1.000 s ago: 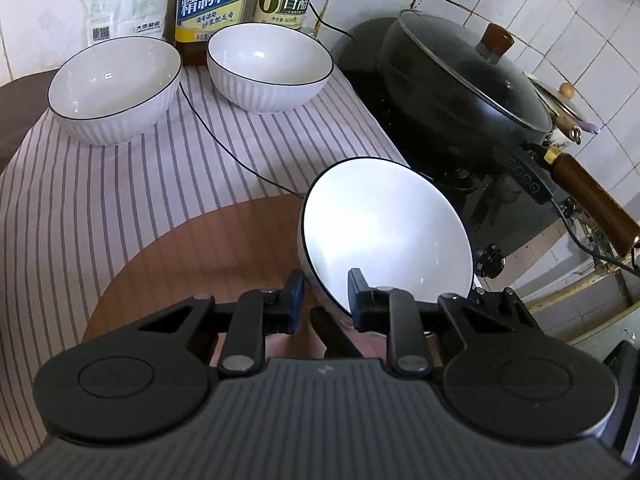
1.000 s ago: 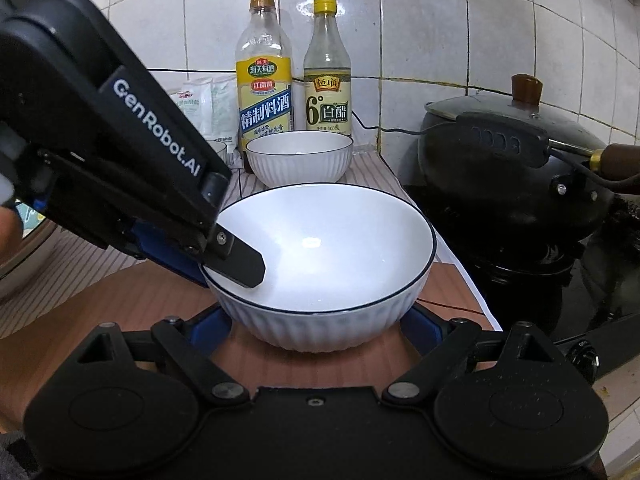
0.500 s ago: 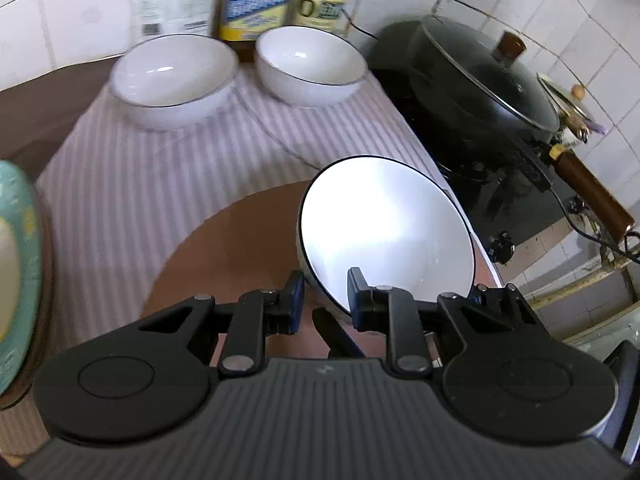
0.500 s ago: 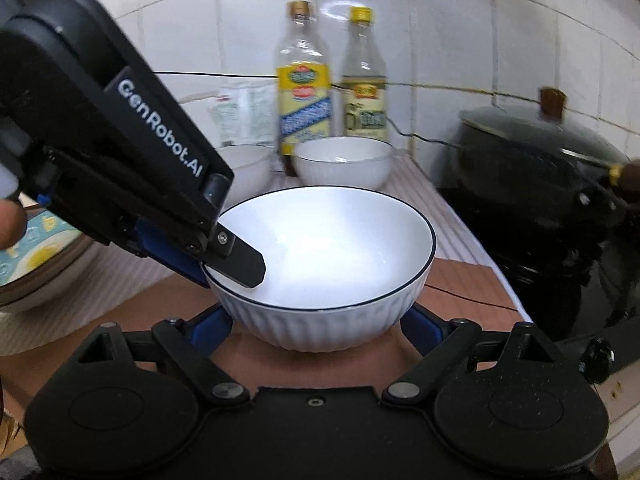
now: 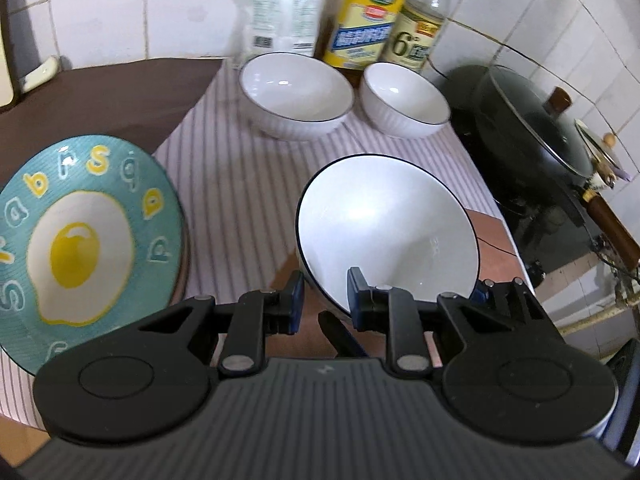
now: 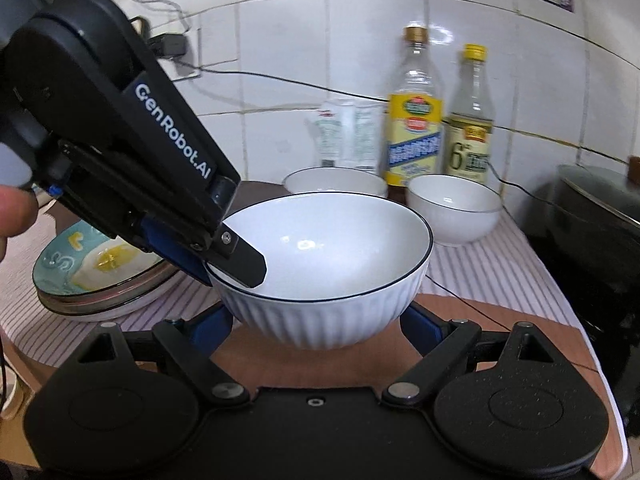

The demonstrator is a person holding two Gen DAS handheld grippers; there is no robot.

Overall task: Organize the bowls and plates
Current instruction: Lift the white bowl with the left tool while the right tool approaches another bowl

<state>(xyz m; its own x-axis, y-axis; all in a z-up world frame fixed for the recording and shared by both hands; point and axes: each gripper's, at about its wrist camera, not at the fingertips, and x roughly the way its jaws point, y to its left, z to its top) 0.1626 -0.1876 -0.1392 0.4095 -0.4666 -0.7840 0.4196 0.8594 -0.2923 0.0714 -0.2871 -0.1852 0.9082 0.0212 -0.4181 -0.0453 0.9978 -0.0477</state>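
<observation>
My left gripper (image 5: pixel 323 294) is shut on the near rim of a white ribbed bowl with a dark rim line (image 5: pixel 386 238), one finger inside and one outside. The same bowl (image 6: pixel 328 268) fills the right wrist view, held above a brown board (image 6: pixel 500 332). My right gripper (image 6: pixel 316 322) is open, its fingers either side of the bowl's base; contact is unclear. Two more white bowls (image 5: pixel 296 96) (image 5: pixel 406 100) stand at the back. A teal egg-pattern plate (image 5: pixel 80 236) tops a stack at the left.
A striped cloth (image 5: pixel 240 184) covers the counter. Two bottles (image 5: pixel 366 20) (image 5: pixel 418 28) and a white packet (image 5: pixel 280 12) stand against the tiled wall. A black lidded wok (image 5: pixel 532 128) on a stove is at the right. A thin black cable (image 6: pixel 452 292) crosses the cloth.
Both grippers and the held bowl have moved left and a little back from the wall. The teal plate stack has come into view at the left. The grip has not changed.
</observation>
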